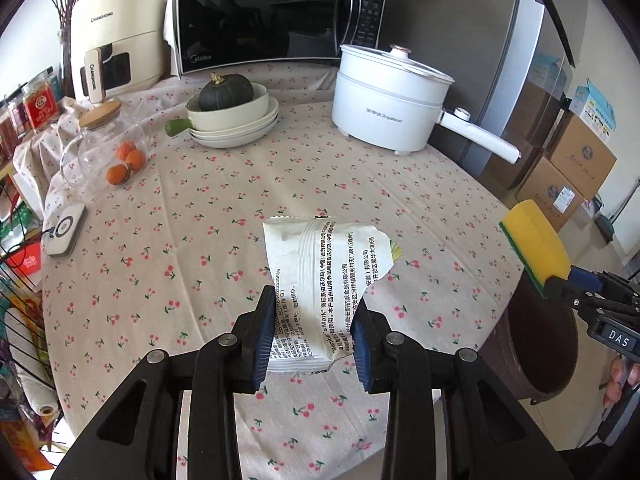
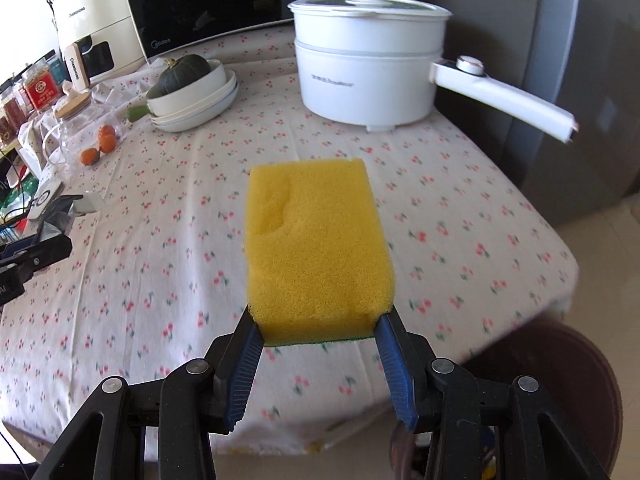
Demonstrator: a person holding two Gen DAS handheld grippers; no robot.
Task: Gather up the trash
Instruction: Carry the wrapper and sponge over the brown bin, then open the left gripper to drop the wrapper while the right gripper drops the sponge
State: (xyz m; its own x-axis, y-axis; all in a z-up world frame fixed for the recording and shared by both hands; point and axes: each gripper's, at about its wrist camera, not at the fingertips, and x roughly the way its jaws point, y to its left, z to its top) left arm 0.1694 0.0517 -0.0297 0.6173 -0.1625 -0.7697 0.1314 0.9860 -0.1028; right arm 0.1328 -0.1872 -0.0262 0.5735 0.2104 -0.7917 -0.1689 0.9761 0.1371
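My left gripper [image 1: 314, 300] is shut on a crumpled white snack wrapper [image 1: 328, 268] with black print and holds it above the cherry-print tablecloth [image 1: 200, 240]. My right gripper [image 2: 319, 316] is shut on the near end of a yellow sponge [image 2: 316, 240] with a green scouring layer underneath, held over the table's right part. In the left wrist view the sponge [image 1: 536, 240] and right gripper [image 1: 554, 278] show at the right edge, with a hand behind them. In the right wrist view the wrapper [image 2: 88, 202] and one of the left gripper's fingers [image 2: 40, 252] show at the far left.
A dark brown round container [image 1: 536, 344] stands below the table's right edge. At the back stand a white electric pot [image 1: 388, 108], stacked bowls with a dark squash [image 1: 232, 116], a microwave [image 1: 272, 16], an air fryer [image 1: 116, 36] and a glass jar with oranges [image 1: 112, 148]. Cardboard boxes [image 1: 568, 168] are on the floor to the right.
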